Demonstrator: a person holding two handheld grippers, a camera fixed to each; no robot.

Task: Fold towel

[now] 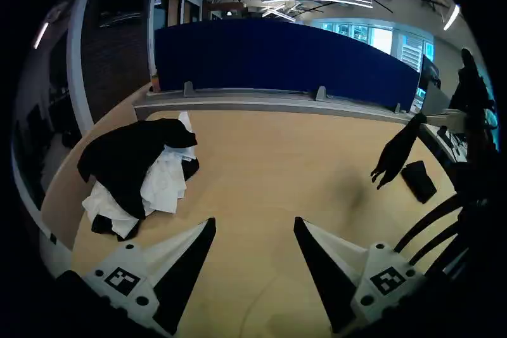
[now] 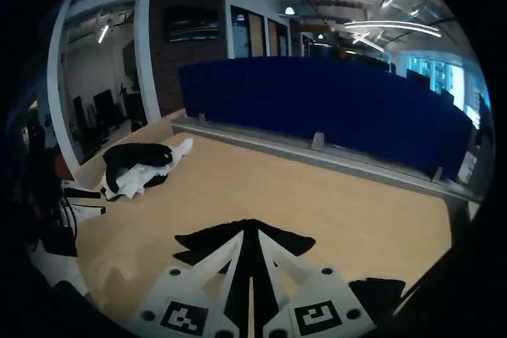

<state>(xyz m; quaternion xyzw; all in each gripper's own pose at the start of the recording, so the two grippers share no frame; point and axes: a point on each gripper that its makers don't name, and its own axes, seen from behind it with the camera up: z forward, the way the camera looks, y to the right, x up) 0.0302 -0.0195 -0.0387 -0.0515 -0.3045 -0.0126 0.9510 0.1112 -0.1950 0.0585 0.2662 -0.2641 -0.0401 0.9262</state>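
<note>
Over the wooden table [image 1: 266,160], left gripper [image 1: 253,221] jaws spread, holding nothing. Right gripper [image 2: 251,230] jaws pressed together, pinching a black towel [image 2: 290,243] that hangs above the tabletop; heap of black and white cloths [image 1: 136,170] well apart

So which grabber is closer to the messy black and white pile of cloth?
Left. The pile lies just ahead of the left gripper, off to one side. From the right gripper, shut on a black towel, it sits far across the table.
</note>
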